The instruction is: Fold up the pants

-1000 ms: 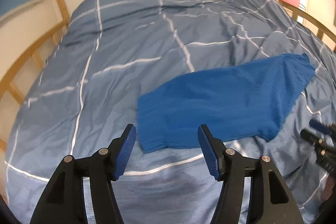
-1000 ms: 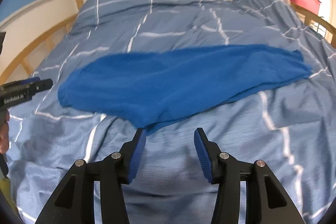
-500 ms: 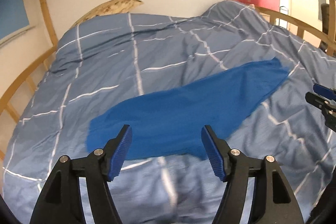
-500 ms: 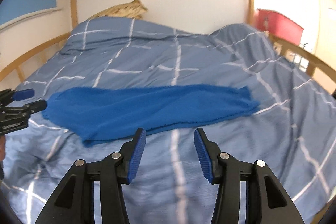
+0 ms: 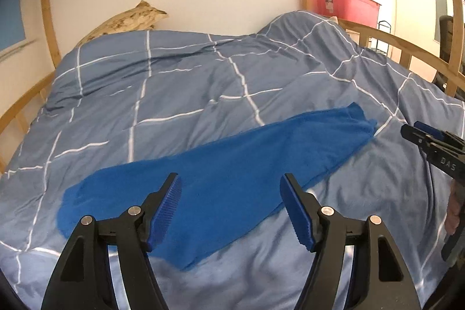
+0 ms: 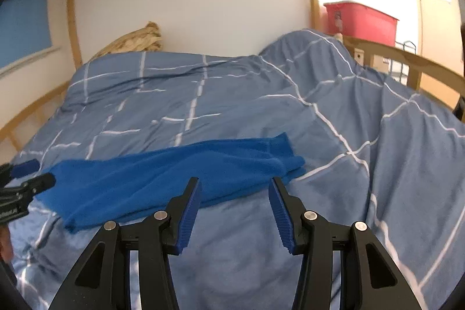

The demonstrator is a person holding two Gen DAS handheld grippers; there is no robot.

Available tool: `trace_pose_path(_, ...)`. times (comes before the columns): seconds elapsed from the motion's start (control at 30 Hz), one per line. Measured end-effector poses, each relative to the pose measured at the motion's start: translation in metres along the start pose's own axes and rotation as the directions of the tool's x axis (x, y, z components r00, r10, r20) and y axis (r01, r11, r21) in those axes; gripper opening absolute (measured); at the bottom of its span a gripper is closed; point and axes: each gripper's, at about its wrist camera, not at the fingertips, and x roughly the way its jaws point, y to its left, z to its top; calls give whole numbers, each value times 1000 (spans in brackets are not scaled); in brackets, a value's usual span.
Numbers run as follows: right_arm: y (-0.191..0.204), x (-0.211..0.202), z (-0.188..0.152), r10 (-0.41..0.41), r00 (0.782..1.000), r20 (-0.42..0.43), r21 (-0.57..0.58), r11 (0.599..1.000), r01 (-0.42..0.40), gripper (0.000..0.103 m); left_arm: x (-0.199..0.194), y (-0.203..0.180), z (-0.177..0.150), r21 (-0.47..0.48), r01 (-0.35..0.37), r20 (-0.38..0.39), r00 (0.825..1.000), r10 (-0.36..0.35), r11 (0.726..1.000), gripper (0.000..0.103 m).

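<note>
on the bed, across the checked blue duvet (image 5: 180, 95), the blue pants (image 5: 232, 179) lie stretched out in a long flat band, running from about eight o'clock to two o'clock in your left view. your left gripper (image 5: 229, 208) hangs above them with its jaws spread wide, nothing between the ribbed blue pads (image 5: 165, 211), touching no cloth. your right gripper (image 6: 234, 211) is just as released, jaws well apart, hovering near the pants' near edge toward their three o'clock end, gripping nothing. in the right view the pants (image 6: 162, 176) run from nine o'clock to three o'clock. at eleven o'clock a tan pillow (image 6: 133, 42) leans on the white wall; at one o'clock a red bin (image 6: 360, 22) stands beyond the wooden rail (image 6: 407, 60).
</note>
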Motion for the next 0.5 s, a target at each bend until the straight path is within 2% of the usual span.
trace_pose_path(0.13,-29,31,6,-25,999,-29,34,999,26,49,24,-23,11,15,-1,-9,1000,1,1000,69)
trace_pose_path(0.27,-58,60,9,-17,998,-55,98,995,22,48,48,-45,24,30,12,-13,1000,-11,999,69)
trace_pose_path(0.37,-76,80,7,28,996,-82,174,985,-13,48,66,-63,33,24,37,-9,999,-37,999,69)
trace_pose_path(0.5,-97,99,1,104,990,-91,304,950,-71,48,89,-87,39,-4,68,-21,997,-68,998,69)
